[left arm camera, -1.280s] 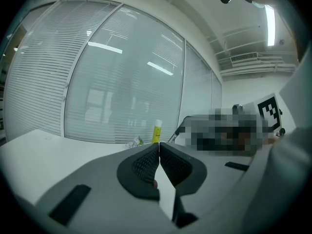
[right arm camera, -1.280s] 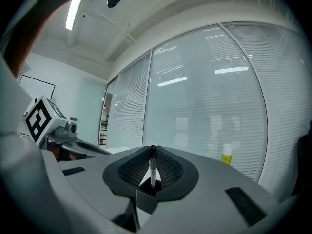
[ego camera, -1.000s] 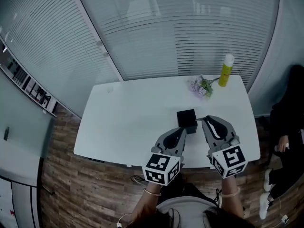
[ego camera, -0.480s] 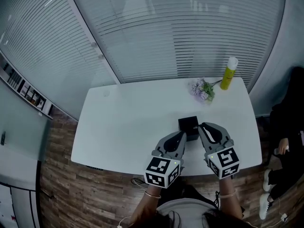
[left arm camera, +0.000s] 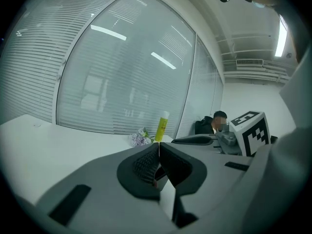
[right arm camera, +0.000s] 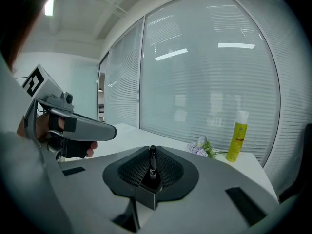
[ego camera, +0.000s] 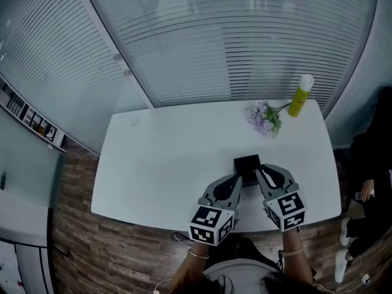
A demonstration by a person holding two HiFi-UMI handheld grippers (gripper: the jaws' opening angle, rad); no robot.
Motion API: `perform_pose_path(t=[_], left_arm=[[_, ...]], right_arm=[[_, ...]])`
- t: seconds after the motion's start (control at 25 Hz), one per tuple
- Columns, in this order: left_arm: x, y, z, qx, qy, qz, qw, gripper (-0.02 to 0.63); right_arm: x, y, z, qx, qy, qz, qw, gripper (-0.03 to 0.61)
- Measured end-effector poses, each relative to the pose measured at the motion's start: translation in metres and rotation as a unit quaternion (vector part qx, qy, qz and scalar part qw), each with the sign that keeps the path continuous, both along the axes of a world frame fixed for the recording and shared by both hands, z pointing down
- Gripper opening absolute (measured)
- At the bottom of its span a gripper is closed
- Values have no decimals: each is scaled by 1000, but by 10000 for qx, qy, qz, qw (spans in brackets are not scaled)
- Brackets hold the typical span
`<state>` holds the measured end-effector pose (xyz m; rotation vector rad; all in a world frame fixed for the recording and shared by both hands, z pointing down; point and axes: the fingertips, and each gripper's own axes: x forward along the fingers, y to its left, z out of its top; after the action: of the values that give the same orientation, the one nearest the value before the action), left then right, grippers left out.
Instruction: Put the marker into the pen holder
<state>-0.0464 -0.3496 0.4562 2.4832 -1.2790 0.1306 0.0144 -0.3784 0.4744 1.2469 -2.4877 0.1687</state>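
The black square pen holder (ego camera: 247, 166) stands near the white table's (ego camera: 165, 158) front edge, between my two grippers. My right gripper (ego camera: 263, 171) is shut on a thin black marker (right arm camera: 152, 161), which stands upright between the jaws. Its lower end reaches the open top of the pen holder (right arm camera: 145, 193), right under the jaws; whether it is inside I cannot tell. The marker is hidden in the head view. My left gripper (ego camera: 236, 179) is just left of the holder, its jaws (left arm camera: 159, 150) shut with nothing seen between them. In the right gripper view, the left gripper (right arm camera: 73, 126) shows at the left.
A yellow bottle (ego camera: 299, 95) and a small bunch of purple flowers (ego camera: 264, 117) stand at the table's far right corner. A person in dark clothes (ego camera: 370, 164) sits beyond the right edge. Window blinds (ego camera: 245, 35) run behind the table.
Both grippers have drawn in toward the pen holder; the right one has moved left, so its jaws and the marker now stand over the holder.
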Motion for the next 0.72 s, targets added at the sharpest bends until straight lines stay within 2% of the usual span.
perform_pose_path(t=[0.72], left_arm=[[-11, -19, 21, -256, 54, -36, 9997, 21]], right_arm=[[-22, -12, 36, -714, 398, -180, 9965, 69]])
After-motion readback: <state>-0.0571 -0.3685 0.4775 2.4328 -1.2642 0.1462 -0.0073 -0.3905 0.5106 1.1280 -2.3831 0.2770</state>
